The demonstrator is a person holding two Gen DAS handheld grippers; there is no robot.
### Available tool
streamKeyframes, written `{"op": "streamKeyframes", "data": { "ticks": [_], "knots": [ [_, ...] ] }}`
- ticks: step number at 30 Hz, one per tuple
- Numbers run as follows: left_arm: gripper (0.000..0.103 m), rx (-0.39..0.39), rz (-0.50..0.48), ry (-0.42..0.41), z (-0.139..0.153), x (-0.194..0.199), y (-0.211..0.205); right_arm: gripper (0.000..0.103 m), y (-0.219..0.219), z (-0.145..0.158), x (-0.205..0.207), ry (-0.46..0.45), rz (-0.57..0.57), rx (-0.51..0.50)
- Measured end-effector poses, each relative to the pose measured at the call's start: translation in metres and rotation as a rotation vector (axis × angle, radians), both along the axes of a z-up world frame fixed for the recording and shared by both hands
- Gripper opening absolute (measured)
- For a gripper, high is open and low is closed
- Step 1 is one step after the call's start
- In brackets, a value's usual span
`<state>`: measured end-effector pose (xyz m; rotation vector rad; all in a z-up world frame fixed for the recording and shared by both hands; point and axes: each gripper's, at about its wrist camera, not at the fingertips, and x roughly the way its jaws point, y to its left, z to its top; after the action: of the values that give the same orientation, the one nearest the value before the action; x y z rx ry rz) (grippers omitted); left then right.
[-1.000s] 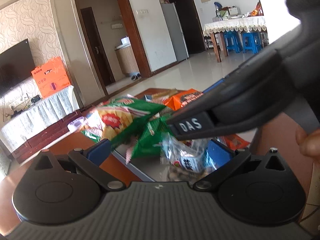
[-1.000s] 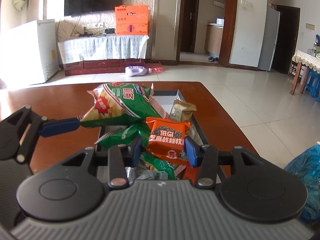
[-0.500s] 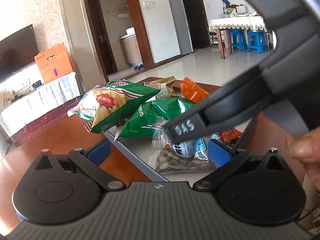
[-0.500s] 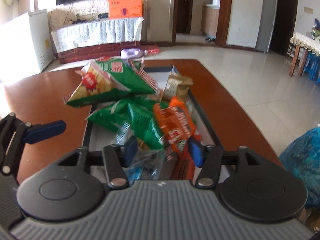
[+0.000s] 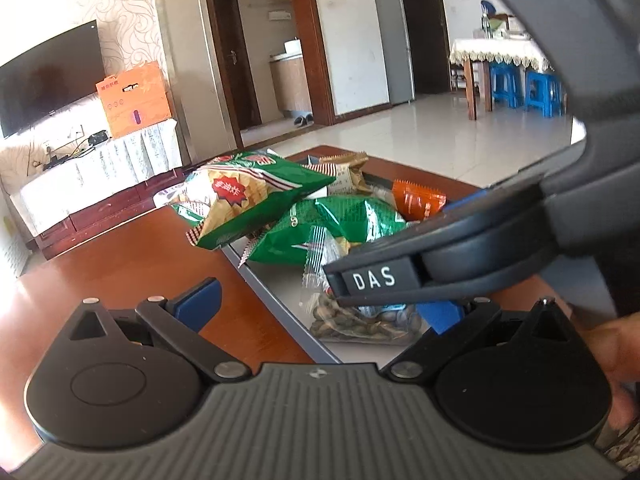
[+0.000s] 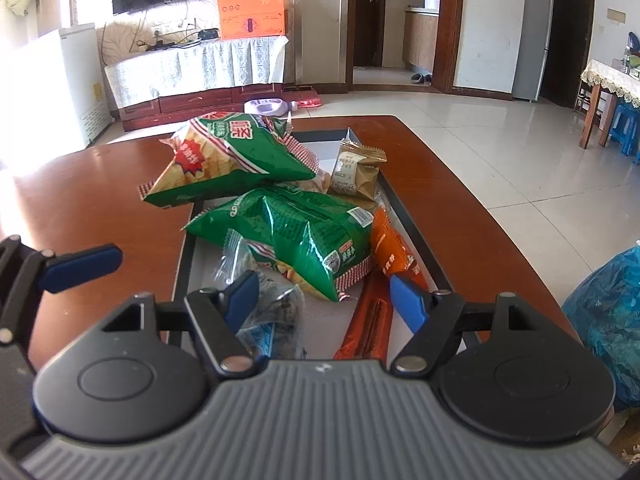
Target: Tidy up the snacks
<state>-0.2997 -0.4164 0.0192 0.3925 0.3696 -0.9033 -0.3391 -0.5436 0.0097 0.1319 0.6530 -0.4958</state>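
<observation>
A grey tray (image 6: 404,216) on the brown table (image 6: 100,200) holds several snack packs: a green chip bag (image 6: 232,160) on top at the back, a second green bag (image 6: 296,236), a tan biscuit pack (image 6: 356,168), an orange pack (image 6: 394,252), a red stick pack (image 6: 368,324) and a clear nut pack (image 6: 268,316). My right gripper (image 6: 324,292) is open and empty above the tray's near end. My left gripper (image 5: 320,306) is open and empty over the tray's left rim (image 5: 276,300), near the nut pack (image 5: 360,320). The right gripper's body (image 5: 480,248) crosses the left wrist view.
A blue plastic bag (image 6: 608,328) sits off the table's right edge. A white chest (image 6: 52,88) and a TV bench with an orange box (image 6: 250,10) stand beyond the table. The table's far edge ends at a tiled floor (image 6: 480,140).
My right gripper let go of the orange pack, opened wider and pulled back and up. The orange pack now lies in the tray beside the green bag. My left gripper drew back slightly.
</observation>
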Motion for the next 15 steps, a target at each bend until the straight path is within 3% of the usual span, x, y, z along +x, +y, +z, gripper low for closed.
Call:
{"op": "streamKeyframes", "data": {
  "ticks": [3,7,13,15],
  "knots": [
    [0.103,0.018,0.02,-0.037,-0.001,-0.004,-0.001,0.075,-0.002,0.0,0.0,-0.003,-0.005,0.019],
    [0.103,-0.019,0.06,-0.015,0.003,-0.001,0.004,0.075,0.002,0.003,-0.002,-0.005,0.007,0.012],
    [0.103,-0.076,0.082,0.137,0.009,0.013,0.015,0.075,0.008,0.006,-0.008,-0.016,0.014,0.025],
    [0.103,-0.073,0.095,0.133,0.01,0.011,0.016,0.075,0.011,0.008,-0.009,-0.023,0.018,0.021]
  ]
}}
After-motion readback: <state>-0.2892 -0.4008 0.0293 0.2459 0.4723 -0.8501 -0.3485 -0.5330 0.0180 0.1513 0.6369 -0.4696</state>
